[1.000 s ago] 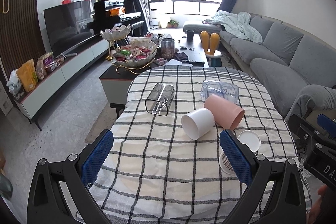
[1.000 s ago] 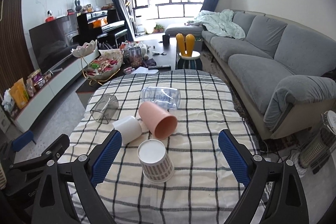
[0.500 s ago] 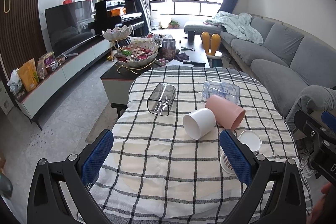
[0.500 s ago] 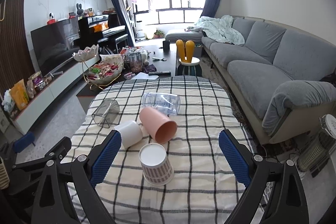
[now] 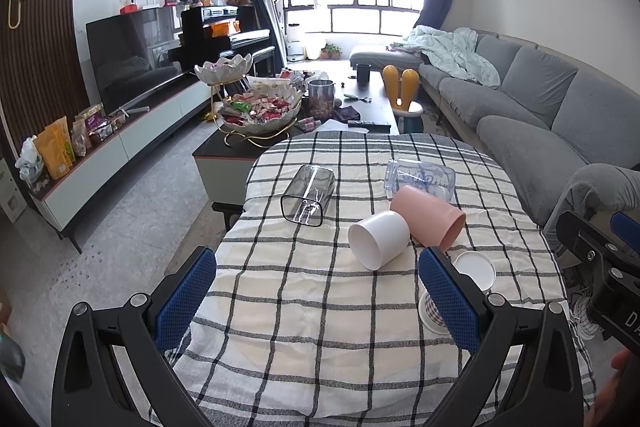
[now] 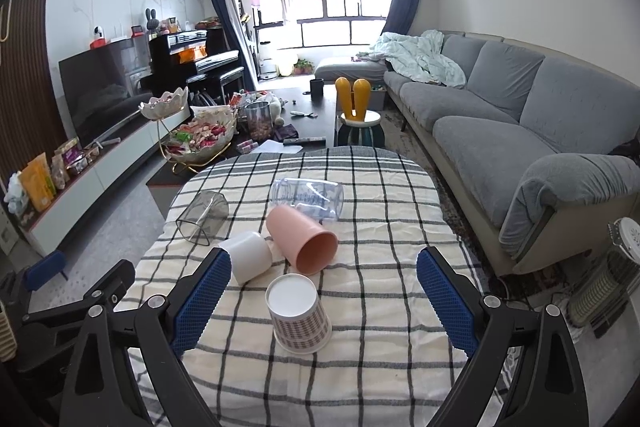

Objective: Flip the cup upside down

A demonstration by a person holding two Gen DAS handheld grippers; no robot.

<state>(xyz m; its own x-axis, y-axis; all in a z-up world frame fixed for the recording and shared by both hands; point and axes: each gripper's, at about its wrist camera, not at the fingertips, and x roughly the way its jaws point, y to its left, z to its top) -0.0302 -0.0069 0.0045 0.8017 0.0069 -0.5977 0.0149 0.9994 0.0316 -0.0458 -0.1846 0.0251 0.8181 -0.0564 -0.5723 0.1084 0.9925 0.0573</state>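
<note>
Pink cup (image 6: 303, 245) lying | white cup (image 6: 250, 256) touching | paper cup (image 6: 298, 313) inverted

From the left wrist view, my own blue pad (image 5: 448, 301) covers most of the checked paper cup (image 5: 474, 265); I only get its white base and a sliver of pattern. The other hand-held gripper (image 5: 600, 259) is cut off by the right edge, so I can't read its jaws there. The near edge of the desk (image 5: 304, 307) drops out behind the black finger frames. From the right wrist view, the white cup (image 6: 252, 257) is partly behind my left pad (image 6: 204, 297). The print on the clear cup (image 6: 308, 201) is too blurred to read. The snack packets (image 6: 38, 181) are too small to identify.
</note>
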